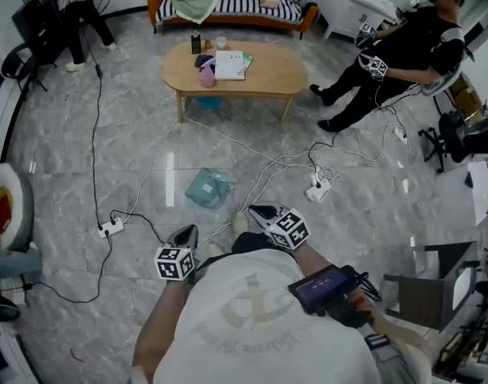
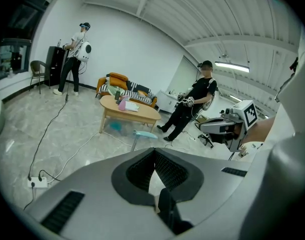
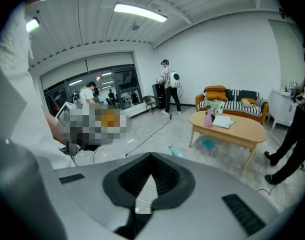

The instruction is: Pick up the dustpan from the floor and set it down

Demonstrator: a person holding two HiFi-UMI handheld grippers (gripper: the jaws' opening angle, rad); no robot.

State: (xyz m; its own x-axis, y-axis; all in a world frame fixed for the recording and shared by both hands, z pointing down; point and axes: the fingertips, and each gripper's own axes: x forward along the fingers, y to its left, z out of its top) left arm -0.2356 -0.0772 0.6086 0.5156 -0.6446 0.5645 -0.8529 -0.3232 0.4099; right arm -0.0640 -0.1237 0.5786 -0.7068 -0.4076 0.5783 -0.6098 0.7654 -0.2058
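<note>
The teal dustpan (image 1: 210, 187) lies on the grey marble floor between me and the coffee table. It shows small beyond the jaw tips in the left gripper view (image 2: 144, 134) and in the right gripper view (image 3: 176, 150). My left gripper (image 1: 184, 237) is held close to my body, below and left of the dustpan, its jaws together with nothing between them (image 2: 155, 150). My right gripper (image 1: 264, 213) sits just right of the dustpan and short of it, also shut and empty (image 3: 151, 155). Neither gripper touches the dustpan.
White cables cross the floor around the dustpan, with power strips at the left (image 1: 110, 228) and right (image 1: 318, 189). A wooden coffee table (image 1: 236, 70) and striped sofa (image 1: 228, 6) stand beyond. A person sits at the upper right (image 1: 404, 54). A box (image 1: 432, 286) stands at the right.
</note>
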